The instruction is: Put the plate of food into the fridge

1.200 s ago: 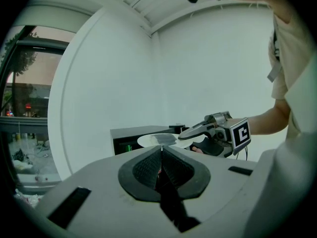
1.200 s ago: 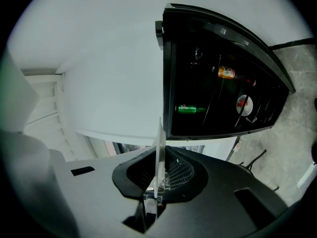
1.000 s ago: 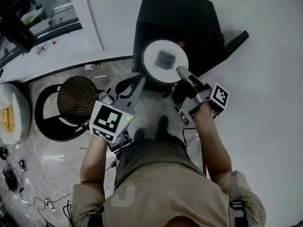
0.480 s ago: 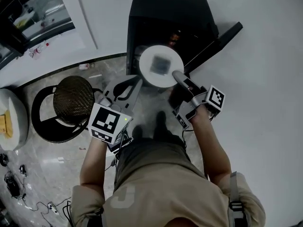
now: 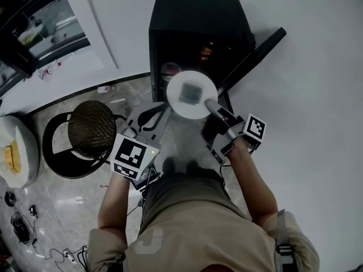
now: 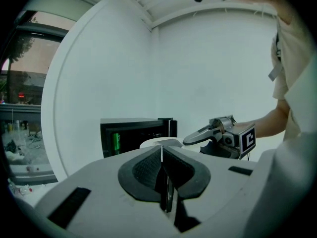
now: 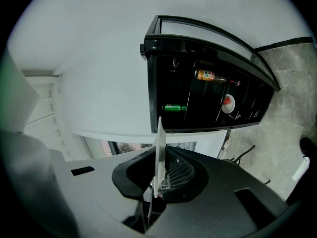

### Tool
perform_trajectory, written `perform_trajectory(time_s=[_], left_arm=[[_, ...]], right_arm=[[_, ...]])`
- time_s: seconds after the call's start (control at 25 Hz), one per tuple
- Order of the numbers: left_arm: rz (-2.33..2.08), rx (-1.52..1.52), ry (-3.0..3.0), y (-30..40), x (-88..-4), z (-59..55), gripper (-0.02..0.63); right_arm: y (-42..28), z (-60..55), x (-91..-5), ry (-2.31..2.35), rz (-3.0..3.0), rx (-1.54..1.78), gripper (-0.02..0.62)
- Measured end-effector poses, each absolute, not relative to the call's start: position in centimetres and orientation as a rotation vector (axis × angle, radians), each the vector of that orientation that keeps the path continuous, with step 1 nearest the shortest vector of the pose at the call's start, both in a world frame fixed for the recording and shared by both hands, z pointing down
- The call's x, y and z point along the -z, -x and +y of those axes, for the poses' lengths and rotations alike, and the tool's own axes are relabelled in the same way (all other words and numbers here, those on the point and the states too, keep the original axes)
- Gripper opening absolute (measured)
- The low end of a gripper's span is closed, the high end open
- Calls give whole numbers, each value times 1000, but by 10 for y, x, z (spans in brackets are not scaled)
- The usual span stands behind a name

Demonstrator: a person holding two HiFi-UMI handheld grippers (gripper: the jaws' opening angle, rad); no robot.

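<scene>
A white plate (image 5: 191, 94) with a dark piece of food hangs just in front of the open black fridge (image 5: 195, 21). My right gripper (image 5: 210, 103) is shut on its near right rim. In the right gripper view the plate (image 7: 159, 150) shows edge-on, clamped between the jaws, with the fridge (image 7: 208, 83) opening straight ahead. My left gripper (image 5: 159, 104) hovers beside the plate on the left, shut and holding nothing. In the left gripper view its jaws (image 6: 162, 155) meet, and the plate (image 6: 157, 143), right gripper (image 6: 190, 141) and fridge (image 6: 133, 135) lie beyond.
The fridge door (image 5: 255, 54) stands open to the right. On its shelves are an orange bottle (image 7: 208, 75), a green can (image 7: 174, 107) and a red-and-white round item (image 7: 228, 103). A black round stool (image 5: 91, 130) stands at left, and a white wall runs on the right.
The right gripper has carried the plate a little lower and along, in front of the fridge opening. The left gripper has followed beside it. Both stay shut.
</scene>
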State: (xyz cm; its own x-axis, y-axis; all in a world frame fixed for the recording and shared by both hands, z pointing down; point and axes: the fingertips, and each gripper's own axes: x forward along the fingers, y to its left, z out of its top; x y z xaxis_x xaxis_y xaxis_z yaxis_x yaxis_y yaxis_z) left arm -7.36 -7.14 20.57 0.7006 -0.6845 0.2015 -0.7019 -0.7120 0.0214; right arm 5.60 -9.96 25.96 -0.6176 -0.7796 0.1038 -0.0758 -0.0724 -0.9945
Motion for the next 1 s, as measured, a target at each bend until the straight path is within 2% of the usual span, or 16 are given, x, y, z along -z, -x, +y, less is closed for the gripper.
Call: perform_trajectory(time_s=[1.0], left_arm=[[-1114,-580,-2737,-2,-255,-40,18]], right_arm=[[-112,-61,-305,890,1750,1832,43]])
